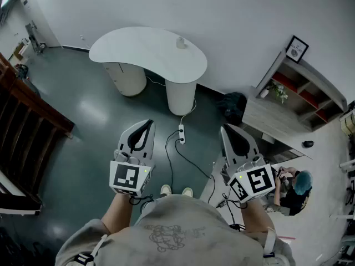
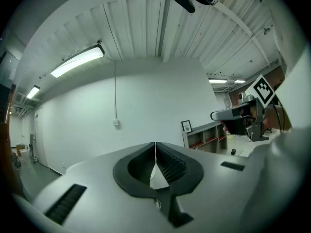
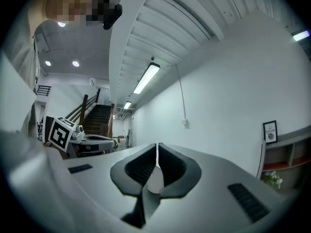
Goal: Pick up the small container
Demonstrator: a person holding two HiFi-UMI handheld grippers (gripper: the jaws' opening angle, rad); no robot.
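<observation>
Left gripper (image 1: pixel 147 124), right gripper (image 1: pixel 226 129): we carry both closed, empty; small container (image 1: pixel 181 42) on desk (image 1: pixel 138 51), twelve o'clock, awaits approach.

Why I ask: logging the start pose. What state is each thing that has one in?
Left gripper: shut, empty.
Right gripper: shut, empty.
Small pale container: resting on the white kidney-shaped table, untouched.
Long ceiling strip light: lit.

The left tool (image 2: pixel 155 149), jaws pressed together with nothing between, faces a white wall (image 2: pixel 146 106).
</observation>
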